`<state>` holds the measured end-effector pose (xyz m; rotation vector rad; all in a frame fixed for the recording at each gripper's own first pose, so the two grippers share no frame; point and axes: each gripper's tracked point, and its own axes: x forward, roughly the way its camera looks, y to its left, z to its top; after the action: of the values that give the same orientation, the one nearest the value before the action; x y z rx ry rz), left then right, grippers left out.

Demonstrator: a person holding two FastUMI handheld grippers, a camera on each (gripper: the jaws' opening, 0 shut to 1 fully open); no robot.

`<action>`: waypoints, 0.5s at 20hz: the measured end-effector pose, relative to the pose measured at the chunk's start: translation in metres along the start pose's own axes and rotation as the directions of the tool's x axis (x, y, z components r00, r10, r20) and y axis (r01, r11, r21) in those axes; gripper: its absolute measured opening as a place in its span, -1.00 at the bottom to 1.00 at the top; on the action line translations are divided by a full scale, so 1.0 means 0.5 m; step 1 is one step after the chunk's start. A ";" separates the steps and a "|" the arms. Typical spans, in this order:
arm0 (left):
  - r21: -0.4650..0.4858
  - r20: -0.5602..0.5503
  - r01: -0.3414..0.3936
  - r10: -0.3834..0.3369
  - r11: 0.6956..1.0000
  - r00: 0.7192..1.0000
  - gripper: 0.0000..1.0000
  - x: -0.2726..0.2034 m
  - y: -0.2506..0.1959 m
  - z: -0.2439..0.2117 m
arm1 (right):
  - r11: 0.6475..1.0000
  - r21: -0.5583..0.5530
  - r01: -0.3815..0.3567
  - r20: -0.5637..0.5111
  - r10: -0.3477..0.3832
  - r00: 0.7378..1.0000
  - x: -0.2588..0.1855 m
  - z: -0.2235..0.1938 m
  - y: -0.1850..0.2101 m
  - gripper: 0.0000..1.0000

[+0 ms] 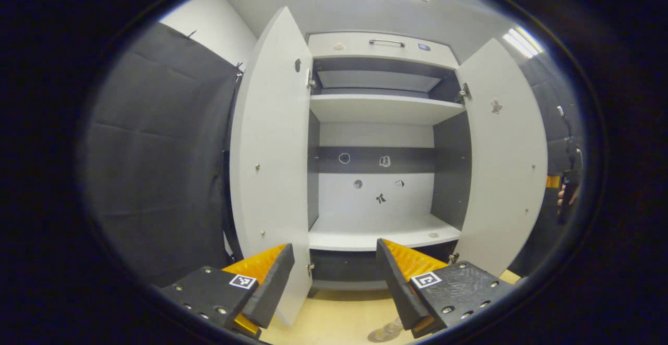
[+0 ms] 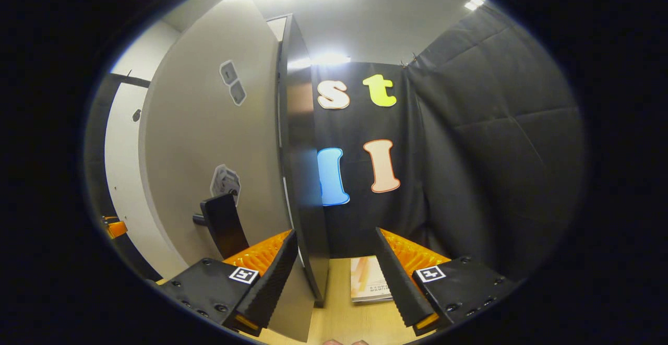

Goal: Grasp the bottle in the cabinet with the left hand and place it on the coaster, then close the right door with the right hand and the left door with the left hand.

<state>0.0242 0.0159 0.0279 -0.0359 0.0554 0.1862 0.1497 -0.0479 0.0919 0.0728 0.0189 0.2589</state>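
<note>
A: Left gripper view first. Tongs?

B: Left gripper [image 1: 334, 277] is held open, nothing btwn fingers. Cabinet [image 1: 381, 47] is seen straight ahead, both doors swung wide. Left door [image 1: 271, 141] stands ahead-left, its lower corner just beyond left finger. Right door [image 1: 501, 167] stands ahead-right.

A: Bottle?

B: Can't be placed. Lower shelf [image 1: 365, 233] and upper shelf [image 1: 381, 109] are seen bare, w/ only small stickers on the back panel, so the bottle is judged already out of the cabinet. Doors are left to do.

A: Other hand?

B: Right gripper [image 1: 569, 178] is glimpsed far right, behind the right door, so it's the nearer one for that door.

A: Right gripper view?

B: Its fingers are spread too, nothing gripped. Door edge [image 2: 300, 178] is seen running upright, dead ahead btwn the fingers. Door's face falls to the left side, w/ a dark handle [image 2: 222, 225] just above left finger. Contact can't be told.

A: So the push?

B: Judged to be needed across the face, leftward toward the cabinet. A booklet [image 2: 368, 280] is lying low ahead on the pale surface [image 2: 355, 324]; nothing is seen blocking the swing.
</note>
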 end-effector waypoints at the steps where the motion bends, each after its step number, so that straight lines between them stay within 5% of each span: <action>1: -0.007 0.003 0.005 -0.005 1.000 1.000 0.82 0.002 0.005 -0.001 | 1.000 -0.011 0.002 0.001 -0.002 1.000 0.000 0.002 0.011 0.87; 10: -0.054 0.021 -0.014 0.016 0.998 1.000 0.82 -0.021 0.074 -0.008 | 0.991 0.064 -0.118 -0.007 0.119 0.993 0.028 -0.030 0.215 0.87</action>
<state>0.0068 0.0501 0.0236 -0.0871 0.0295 0.2030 0.1351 0.0605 0.0848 0.1357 0.0332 0.3773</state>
